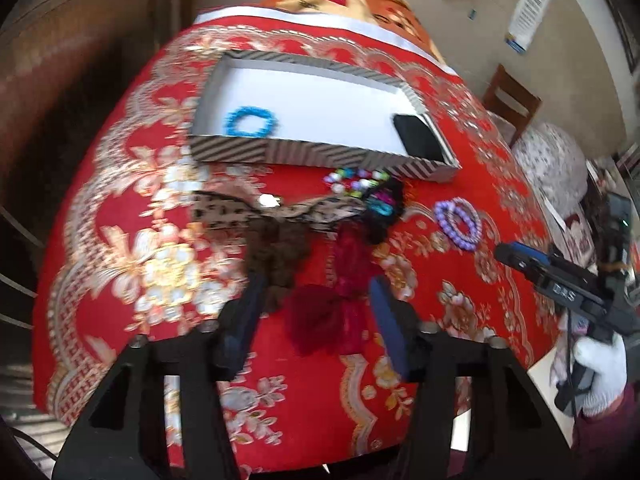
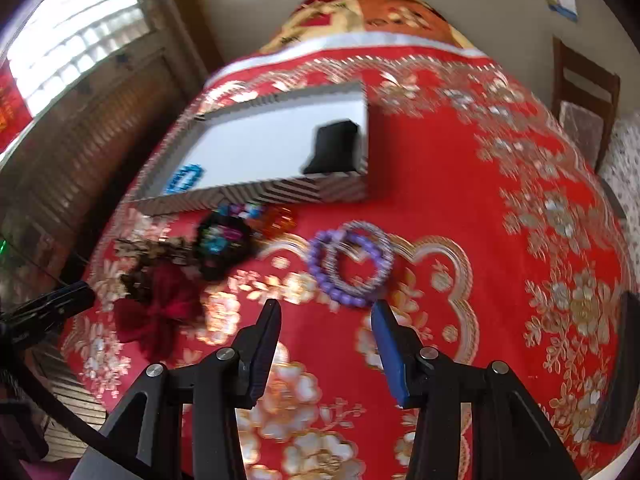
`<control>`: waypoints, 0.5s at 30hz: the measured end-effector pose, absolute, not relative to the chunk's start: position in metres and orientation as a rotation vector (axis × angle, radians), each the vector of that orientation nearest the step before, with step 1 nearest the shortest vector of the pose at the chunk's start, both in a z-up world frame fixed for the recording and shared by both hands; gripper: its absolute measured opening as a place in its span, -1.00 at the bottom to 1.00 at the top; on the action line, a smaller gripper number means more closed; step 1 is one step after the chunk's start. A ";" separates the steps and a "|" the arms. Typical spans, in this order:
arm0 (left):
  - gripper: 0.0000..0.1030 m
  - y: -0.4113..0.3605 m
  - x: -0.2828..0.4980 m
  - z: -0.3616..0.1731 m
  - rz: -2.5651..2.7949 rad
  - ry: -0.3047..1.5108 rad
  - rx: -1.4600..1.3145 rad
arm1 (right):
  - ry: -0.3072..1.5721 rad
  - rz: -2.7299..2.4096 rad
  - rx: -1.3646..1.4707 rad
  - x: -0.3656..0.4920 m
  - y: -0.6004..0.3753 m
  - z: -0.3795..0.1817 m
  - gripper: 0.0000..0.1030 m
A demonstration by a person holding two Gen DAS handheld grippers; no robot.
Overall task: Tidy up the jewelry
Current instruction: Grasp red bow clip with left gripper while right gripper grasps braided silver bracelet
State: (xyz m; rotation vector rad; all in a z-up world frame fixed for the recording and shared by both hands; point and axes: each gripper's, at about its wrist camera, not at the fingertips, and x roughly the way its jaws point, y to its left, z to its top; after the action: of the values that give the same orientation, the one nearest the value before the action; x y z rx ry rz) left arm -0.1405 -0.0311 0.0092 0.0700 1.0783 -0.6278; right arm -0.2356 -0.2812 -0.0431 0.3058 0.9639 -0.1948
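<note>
The left gripper [image 1: 316, 292] is spread wide and empty above a dark red bow [image 1: 328, 320] on the red floral tablecloth [image 1: 120, 208]. The right gripper [image 2: 326, 310] is also released, holding nothing, just before two purple bead bracelets [image 2: 352, 264]. Farther lie a leopard-print bow [image 1: 280, 208], a black scrunchie [image 2: 224, 240] and a multicolour bracelet [image 1: 352, 180]. Behind them stands one striped tray [image 1: 320, 156], with one blue bracelet [image 1: 251, 121] and one black box [image 2: 334, 146] inside.
</note>
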 end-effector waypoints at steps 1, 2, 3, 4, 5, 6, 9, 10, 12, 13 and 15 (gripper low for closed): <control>0.16 -0.037 -0.141 0.007 -0.642 1.080 0.082 | 0.969 -0.202 0.314 -0.235 -0.285 -0.046 -0.13; 0.17 -0.043 -0.141 0.004 -0.649 1.080 0.099 | 0.971 -0.208 0.322 -0.234 -0.289 -0.048 -0.13; 0.17 -0.051 -0.139 -0.001 -0.654 1.084 0.129 | 0.971 -0.213 0.332 -0.233 -0.293 -0.050 -0.13; 0.17 -0.057 -0.138 -0.005 -0.654 1.094 0.154 | 0.970 -0.217 0.341 -0.231 -0.297 -0.052 -0.13; 0.17 -0.062 -0.136 -0.009 -0.655 1.106 0.170 | 0.971 -0.221 0.346 -0.228 -0.301 -0.053 -0.13; 0.17 -0.068 -0.134 -0.015 -0.660 1.118 0.184 | 0.971 -0.225 0.346 -0.225 -0.304 -0.054 -0.13; 0.17 -0.081 -0.128 -0.023 -0.659 1.129 0.218 | 0.967 -0.229 0.348 -0.214 -0.314 -0.057 -0.13; 0.17 -0.083 -0.128 -0.024 -0.660 1.128 0.223 | 0.968 -0.229 0.348 -0.211 -0.318 -0.058 -0.16; 0.17 -0.089 -0.125 -0.028 -0.651 1.130 0.238 | 0.978 -0.224 0.351 -0.203 -0.325 -0.063 -0.28; 0.17 -0.091 -0.124 -0.030 -0.650 1.135 0.243 | 0.982 -0.219 0.351 -0.199 -0.328 -0.065 -0.32; 0.17 -0.094 -0.122 -0.037 -0.646 1.148 0.249 | 0.984 -0.193 0.352 -0.192 -0.332 -0.068 -0.40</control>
State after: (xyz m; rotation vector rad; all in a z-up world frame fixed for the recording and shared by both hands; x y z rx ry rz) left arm -0.1220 -0.0940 -0.0366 0.2494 1.1483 -0.6456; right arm -0.1918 -0.3319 -0.0684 0.3515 0.9845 -0.1927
